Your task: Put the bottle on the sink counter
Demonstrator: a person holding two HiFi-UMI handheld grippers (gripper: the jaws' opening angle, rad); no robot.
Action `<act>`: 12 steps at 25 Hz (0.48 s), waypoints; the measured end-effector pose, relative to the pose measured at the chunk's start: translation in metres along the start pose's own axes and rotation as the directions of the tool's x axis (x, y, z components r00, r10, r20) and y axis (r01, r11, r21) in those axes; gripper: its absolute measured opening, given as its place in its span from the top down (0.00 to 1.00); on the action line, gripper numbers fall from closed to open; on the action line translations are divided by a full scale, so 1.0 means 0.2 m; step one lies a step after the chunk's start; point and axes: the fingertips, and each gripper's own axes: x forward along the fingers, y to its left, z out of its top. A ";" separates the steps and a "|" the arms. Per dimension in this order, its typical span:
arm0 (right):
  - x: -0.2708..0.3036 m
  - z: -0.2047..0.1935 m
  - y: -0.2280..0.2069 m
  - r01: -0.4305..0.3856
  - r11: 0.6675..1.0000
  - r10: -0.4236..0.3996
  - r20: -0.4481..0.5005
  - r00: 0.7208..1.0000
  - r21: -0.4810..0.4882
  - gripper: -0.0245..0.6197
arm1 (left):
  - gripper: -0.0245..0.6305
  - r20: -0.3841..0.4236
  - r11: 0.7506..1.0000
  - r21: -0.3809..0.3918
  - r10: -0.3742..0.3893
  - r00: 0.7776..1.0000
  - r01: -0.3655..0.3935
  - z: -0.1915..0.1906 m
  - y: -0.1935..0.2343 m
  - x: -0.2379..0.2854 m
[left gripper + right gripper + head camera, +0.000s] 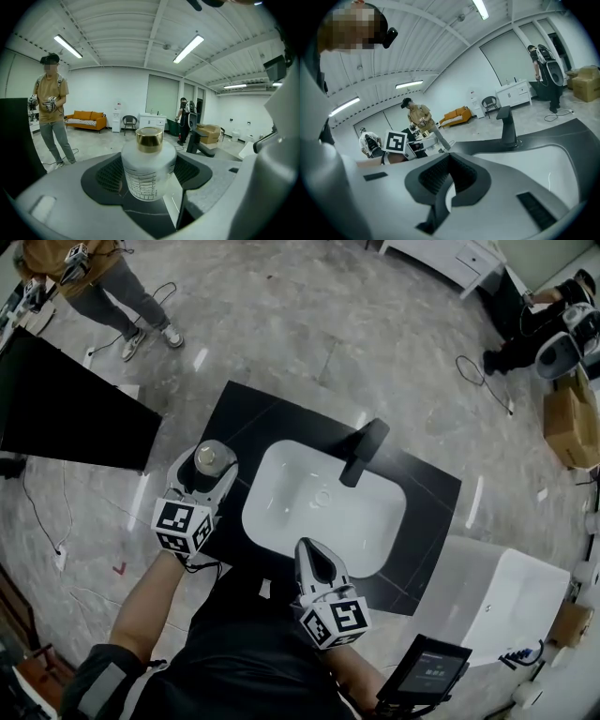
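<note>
A frosted white bottle (213,457) with a gold cap stands upright on the black sink counter (246,415), just left of the white basin (281,486). My left gripper (207,469) is shut on the bottle, one jaw on each side of it. In the left gripper view the bottle (147,174) fills the space between the dark pads (104,174). My right gripper (312,555) hovers over the basin's near rim, shut and holding nothing; its jaws (449,180) meet in the right gripper view. A black faucet (364,451) rises behind the basin.
A black panel (67,405) stands left of the counter and a white cabinet (511,601) to its right. A small screen (427,670) sits at the lower right. One person (101,285) stands far left, another (551,317) far right by a cardboard box (572,424).
</note>
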 end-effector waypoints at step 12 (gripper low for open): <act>0.23 -0.03 -0.04 0.041 0.999 -0.039 -0.058 0.998 0.024 0.97 | 0.46 -0.048 1.000 0.022 -0.011 0.999 0.013 -0.12 0.25 0.43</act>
